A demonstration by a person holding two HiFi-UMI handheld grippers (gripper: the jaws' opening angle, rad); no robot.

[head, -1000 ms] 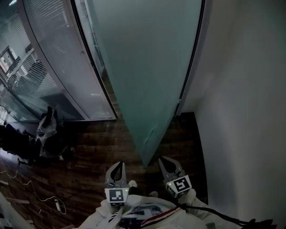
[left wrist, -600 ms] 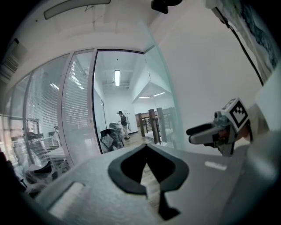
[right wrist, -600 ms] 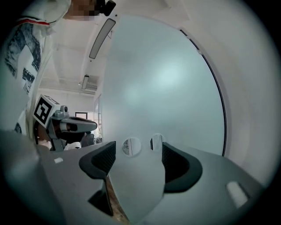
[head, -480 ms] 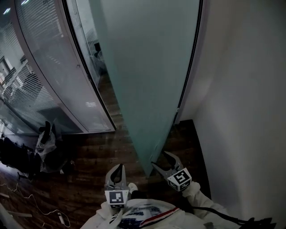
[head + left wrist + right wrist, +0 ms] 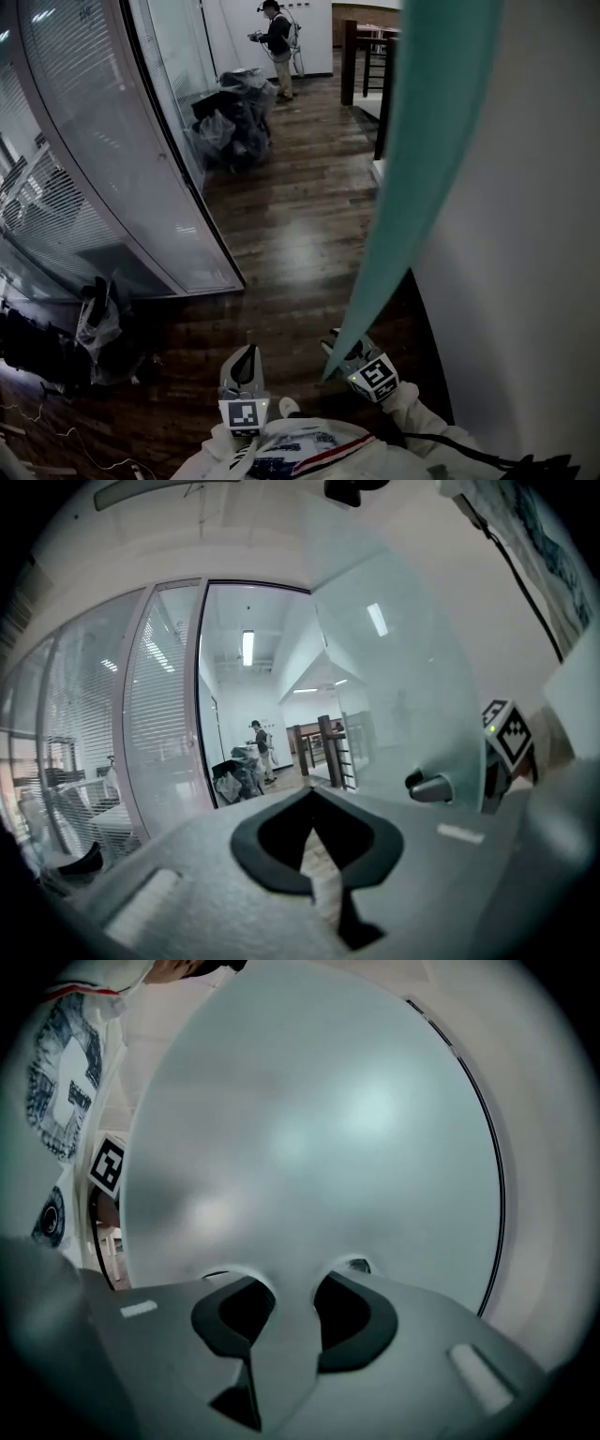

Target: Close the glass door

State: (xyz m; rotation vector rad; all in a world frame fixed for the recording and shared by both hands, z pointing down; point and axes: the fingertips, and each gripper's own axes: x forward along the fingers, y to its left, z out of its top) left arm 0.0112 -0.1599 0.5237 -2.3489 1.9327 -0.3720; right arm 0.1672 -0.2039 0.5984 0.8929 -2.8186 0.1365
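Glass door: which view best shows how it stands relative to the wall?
The head view: the glass door appears nearly edge-on, close beside the white wall. The left gripper view shows its frosted face and handle. The right gripper view shows only frosted glass up close.

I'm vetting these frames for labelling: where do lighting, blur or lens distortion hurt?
Head view: dim, the dark floor murky, the glass partition bowed by the wide lens. Left gripper view: heavy fisheye, black corners, a bright ceiling lamp, the left tongs soft. Right gripper view: the frosted glass door fills it, hazy, with a pale glare patch.
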